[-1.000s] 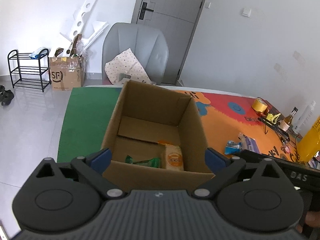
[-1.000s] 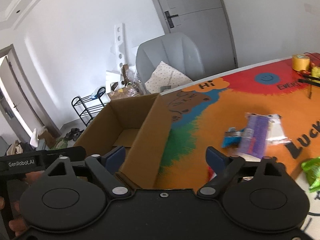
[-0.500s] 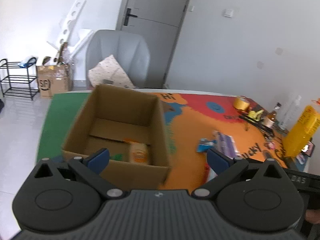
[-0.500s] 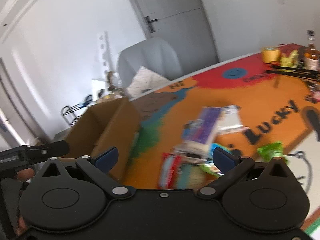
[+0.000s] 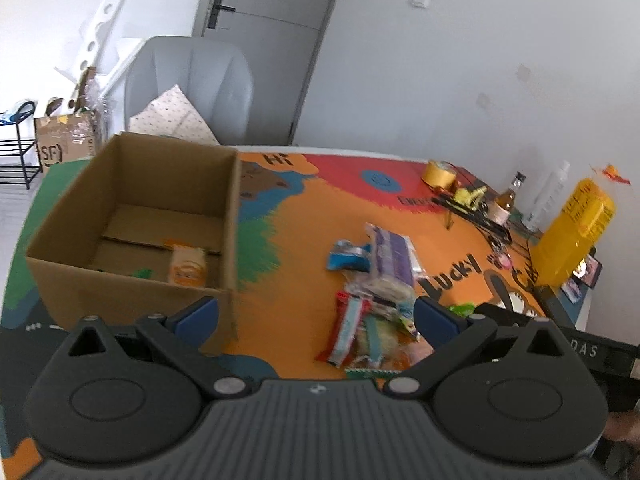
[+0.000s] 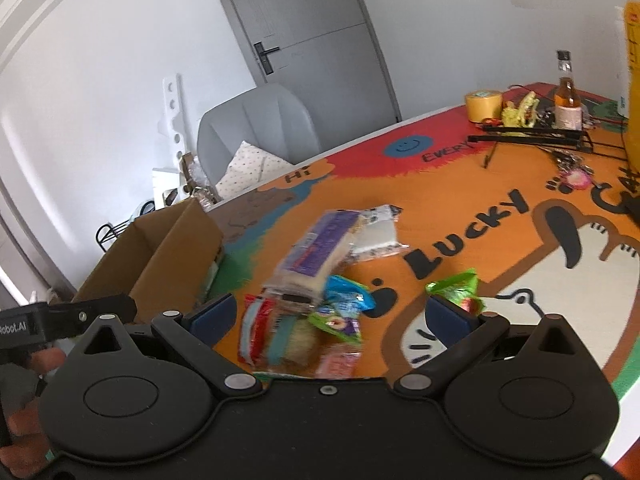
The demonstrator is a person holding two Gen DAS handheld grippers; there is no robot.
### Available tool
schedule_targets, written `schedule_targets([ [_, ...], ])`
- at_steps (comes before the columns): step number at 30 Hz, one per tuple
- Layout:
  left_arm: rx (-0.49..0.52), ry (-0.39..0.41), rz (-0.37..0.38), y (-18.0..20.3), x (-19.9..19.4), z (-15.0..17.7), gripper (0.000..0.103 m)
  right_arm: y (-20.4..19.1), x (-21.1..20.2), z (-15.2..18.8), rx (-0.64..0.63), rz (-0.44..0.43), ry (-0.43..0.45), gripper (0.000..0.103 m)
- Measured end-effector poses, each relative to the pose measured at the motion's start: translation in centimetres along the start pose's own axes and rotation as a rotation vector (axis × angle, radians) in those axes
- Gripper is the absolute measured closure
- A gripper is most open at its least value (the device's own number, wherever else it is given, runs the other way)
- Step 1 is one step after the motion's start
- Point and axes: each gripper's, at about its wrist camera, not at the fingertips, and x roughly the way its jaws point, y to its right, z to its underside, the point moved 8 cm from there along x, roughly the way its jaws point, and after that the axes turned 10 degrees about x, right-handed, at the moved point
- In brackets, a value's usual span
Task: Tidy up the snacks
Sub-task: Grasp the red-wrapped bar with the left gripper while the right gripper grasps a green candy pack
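A fetching step is judged to be in hand: both tools are aimed down at the loose pile of snacks [image 6: 312,312] on the patterned counter [image 6: 500,160], while the cardboard box [image 5: 132,216] that is taken to be the destination stands on the counter well to the left of the pile. Two packets are already seen inside the box, an orange packet [image 5: 187,266] against its right wall and a green one [image 5: 141,273] partly hidden by the near wall. The right tool [image 6: 334,312] is held with its jaws spread wide and nothing between its pads; the pile lies just ahead of them, not yet touched. The left tool [image 5: 316,312] is likewise seen wide open and empty, with the box corner at its left finger and the pile at its right. On top of the pile a purple packet [image 6: 320,246] rests aslant, a blue packet [image 6: 346,294] lies beside it, and a green packet [image 6: 456,288] sits apart near the right finger; the wrappers nearest the lens are blurred, so their kinds cannot be told with confidence. For the next move, one packet would need to be singled out, the jaws lowered around it and closed, and the packet carried over the box wall.
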Motion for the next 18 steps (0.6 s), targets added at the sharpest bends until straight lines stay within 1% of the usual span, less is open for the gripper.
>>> schedule_targets([
  [4,0.033,-0.005,0.003,1.5,1.0,0.4,0.000,1.6,0.2,0.1,0.017,0.017,0.003,0.002],
  [6,0.042,-0.009,0.012,2.2,1.6,0.4,0.000,2.4,0.3,0.1,0.022,0.025,0.001,0.008],
  [11,0.071,-0.014,0.030,3.7,3.0,0.6,0.002,4.0,1.0,-0.1,0.033,0.050,-0.004,0.019],
  [14,0.083,-0.020,0.046,4.2,3.8,1.0,0.003,4.8,1.4,-0.2,0.027,0.067,0.000,0.021],
  [16,0.094,-0.029,0.052,4.6,4.4,1.2,0.007,5.2,1.7,-0.2,0.020,0.078,0.000,0.023],
  [18,0.098,-0.038,0.054,4.8,5.0,1.4,0.014,5.6,2.0,-0.3,0.026,0.080,-0.005,0.025],
])
